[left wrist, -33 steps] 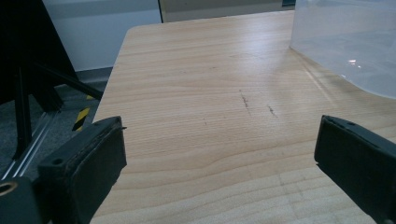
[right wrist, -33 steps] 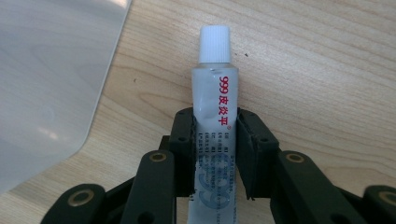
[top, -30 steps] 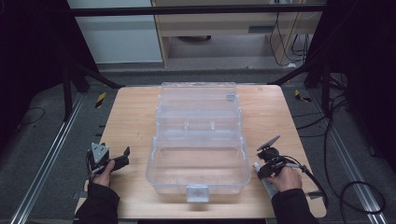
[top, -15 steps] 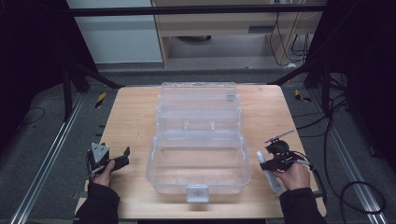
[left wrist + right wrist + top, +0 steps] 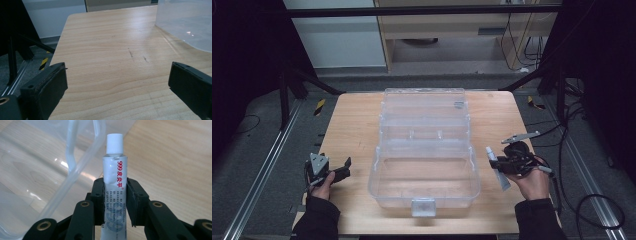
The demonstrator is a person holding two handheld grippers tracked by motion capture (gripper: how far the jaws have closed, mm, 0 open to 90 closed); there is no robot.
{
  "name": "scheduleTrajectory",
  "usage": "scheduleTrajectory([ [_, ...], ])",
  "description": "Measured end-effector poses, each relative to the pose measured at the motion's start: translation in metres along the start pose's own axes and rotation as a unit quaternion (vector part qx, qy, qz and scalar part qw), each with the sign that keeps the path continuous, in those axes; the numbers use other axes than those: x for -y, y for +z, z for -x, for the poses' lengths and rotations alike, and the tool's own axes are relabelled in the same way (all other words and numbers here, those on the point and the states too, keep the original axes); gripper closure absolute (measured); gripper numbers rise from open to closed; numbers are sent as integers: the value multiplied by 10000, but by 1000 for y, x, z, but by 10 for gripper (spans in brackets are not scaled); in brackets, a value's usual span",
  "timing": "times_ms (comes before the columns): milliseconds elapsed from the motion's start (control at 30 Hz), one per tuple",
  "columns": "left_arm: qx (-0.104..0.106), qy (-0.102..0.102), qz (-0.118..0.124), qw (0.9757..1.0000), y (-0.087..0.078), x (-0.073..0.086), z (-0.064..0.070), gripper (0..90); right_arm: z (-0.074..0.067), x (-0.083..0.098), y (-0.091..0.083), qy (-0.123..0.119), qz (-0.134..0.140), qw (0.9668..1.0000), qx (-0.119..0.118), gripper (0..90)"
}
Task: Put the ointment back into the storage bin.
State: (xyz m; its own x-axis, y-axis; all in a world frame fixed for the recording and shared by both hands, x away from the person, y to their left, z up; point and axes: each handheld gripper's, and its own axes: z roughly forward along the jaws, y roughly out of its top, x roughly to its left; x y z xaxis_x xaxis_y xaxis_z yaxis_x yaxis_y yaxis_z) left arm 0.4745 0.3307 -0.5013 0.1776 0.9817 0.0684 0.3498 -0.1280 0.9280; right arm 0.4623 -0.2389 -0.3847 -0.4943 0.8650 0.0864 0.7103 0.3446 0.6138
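My right gripper (image 5: pixel 503 164) is shut on a white ointment tube (image 5: pixel 501 180) and holds it above the table, just right of the clear plastic box (image 5: pixel 424 172). In the right gripper view the tube (image 5: pixel 114 180) stands between the two pads (image 5: pixel 98 195), with its white screw cap up and red print down its side. The right gripper (image 5: pixel 115 195) has the box's rim (image 5: pixel 75 170) close on its left. My left gripper (image 5: pixel 341 169) rests open at the table's left front. In the left gripper view the left gripper (image 5: pixel 117 87) has bare wood between its jaws.
The clear box lies open in the middle of the wooden table (image 5: pixel 352 125), its lid (image 5: pixel 424 107) folded back toward the far edge and a latch (image 5: pixel 422 206) at the front. A corner of the box (image 5: pixel 187 22) shows ahead of the left gripper. Dark floor and rails surround the table.
The right gripper has risen from the table beside the box with the tube held in it. The left gripper has stayed where it was.
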Motion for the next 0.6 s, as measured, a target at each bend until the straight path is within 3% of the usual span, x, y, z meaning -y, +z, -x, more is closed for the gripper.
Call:
scheduleTrajectory([
  [167, 2, 1, -3, 10000, 0, 0, 0, 16, -1, -9, -16, -143, 513, 9985, -152, 700],
  [467, -1, 2, -6, 10000, 0, 0, 0, 16, -10, -24, -39, -522, 1036, 9923, -437, 700],
  [600, 0, 9, -8, 10000, 0, 0, 0, 16, -16, -32, -45, -729, 1135, 9895, -526, 699],
])
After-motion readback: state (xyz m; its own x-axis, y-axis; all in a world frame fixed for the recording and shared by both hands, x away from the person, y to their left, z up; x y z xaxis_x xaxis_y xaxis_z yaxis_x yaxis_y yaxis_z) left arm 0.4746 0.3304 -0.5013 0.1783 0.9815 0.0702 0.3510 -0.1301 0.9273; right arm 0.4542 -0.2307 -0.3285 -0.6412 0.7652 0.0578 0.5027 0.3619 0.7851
